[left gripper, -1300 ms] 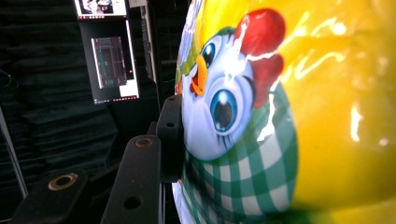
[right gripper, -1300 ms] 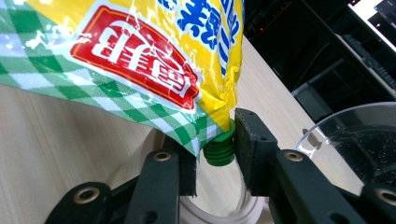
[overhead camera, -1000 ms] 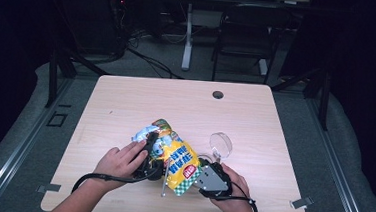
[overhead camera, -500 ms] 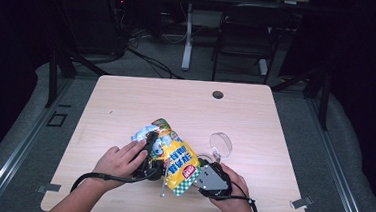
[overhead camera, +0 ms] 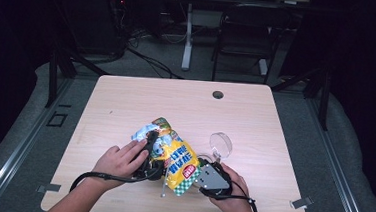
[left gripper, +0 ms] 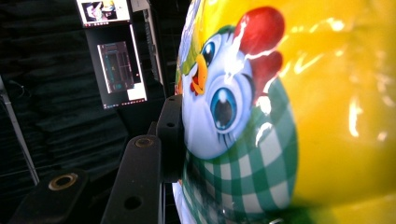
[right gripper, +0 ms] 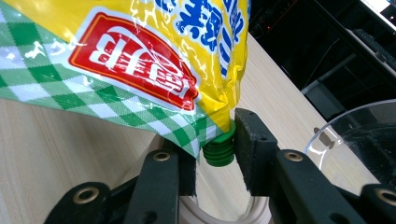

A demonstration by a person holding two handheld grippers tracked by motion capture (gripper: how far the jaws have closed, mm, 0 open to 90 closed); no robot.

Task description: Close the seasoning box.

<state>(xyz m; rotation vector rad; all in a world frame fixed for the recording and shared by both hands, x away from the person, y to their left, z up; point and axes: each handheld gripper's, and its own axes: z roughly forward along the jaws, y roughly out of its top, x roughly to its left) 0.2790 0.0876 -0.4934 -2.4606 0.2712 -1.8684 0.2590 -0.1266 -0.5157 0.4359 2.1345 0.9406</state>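
Printing on the one yellow pouch [overhead camera: 175, 155], lying at the table's [overhead camera: 126, 106] near edge beside one clear glass [overhead camera: 221, 144], shows blue and red-panel characters too skewed to read, one cartoon chicken [left gripper: 224, 102] and green-white checks, while the left gripper [overhead camera: 147, 158] clamps its body and the right gripper [right gripper: 215, 158] pinches its one green cap [right gripper: 219, 148].

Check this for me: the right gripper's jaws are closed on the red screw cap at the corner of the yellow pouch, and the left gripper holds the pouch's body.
One detail is wrong: the screw cap is green, not red, as the right gripper view shows. The rest stands: the right gripper has its jaws on that cap at the corner of the yellow pouch, and the left gripper holds the pouch's body.
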